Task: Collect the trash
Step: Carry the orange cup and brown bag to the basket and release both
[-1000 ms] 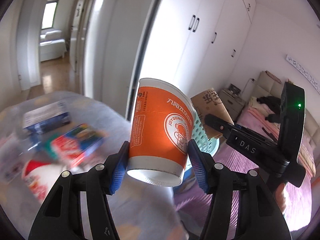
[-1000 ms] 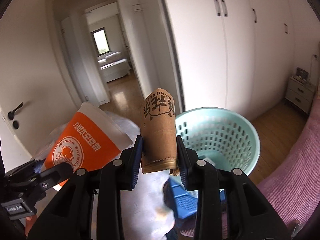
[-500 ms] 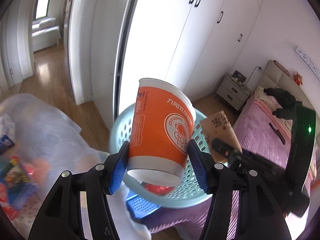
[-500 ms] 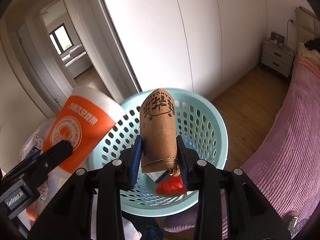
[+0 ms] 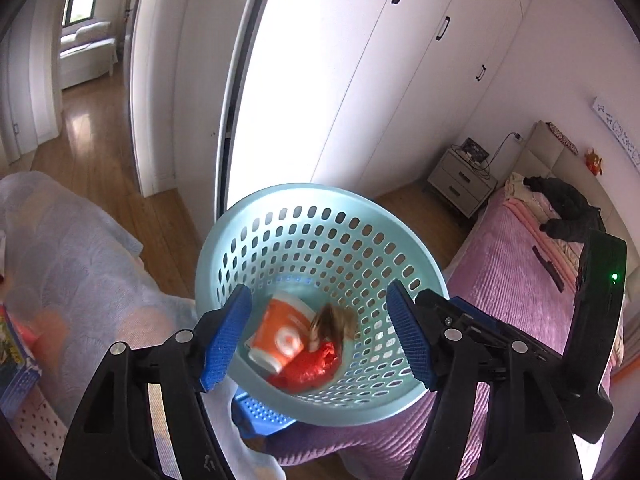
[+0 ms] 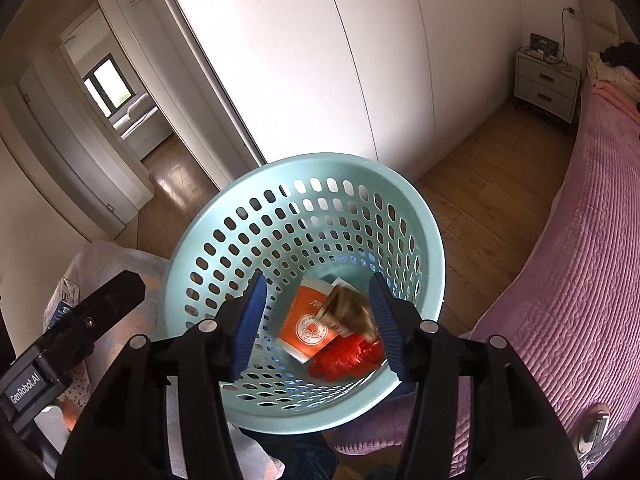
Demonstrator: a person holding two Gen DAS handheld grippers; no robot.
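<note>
A light teal perforated basket (image 5: 320, 208) sits below both grippers and also shows in the right wrist view (image 6: 304, 168). Inside it lie an orange paper cup (image 5: 280, 336) (image 6: 310, 326), a blurred brown cardboard piece (image 5: 332, 320) (image 6: 350, 310) and a red crumpled wrapper (image 5: 308, 370) (image 6: 344, 358). My left gripper (image 5: 318, 336) is open and empty above the basket. My right gripper (image 6: 318, 320) is open and empty above the basket too.
A table under a pale cloth (image 5: 72, 248) with boxes at its edge stands to the left. A pink bed (image 5: 516, 280) (image 6: 580, 240) is on the right. White wardrobes (image 5: 360, 80), a nightstand (image 5: 460, 184) and a blue stool (image 5: 260, 416) under the basket are nearby.
Both grippers swung from the table to above the basket and opened. The orange cup and the cardboard piece left the jaws and now lie in the basket.
</note>
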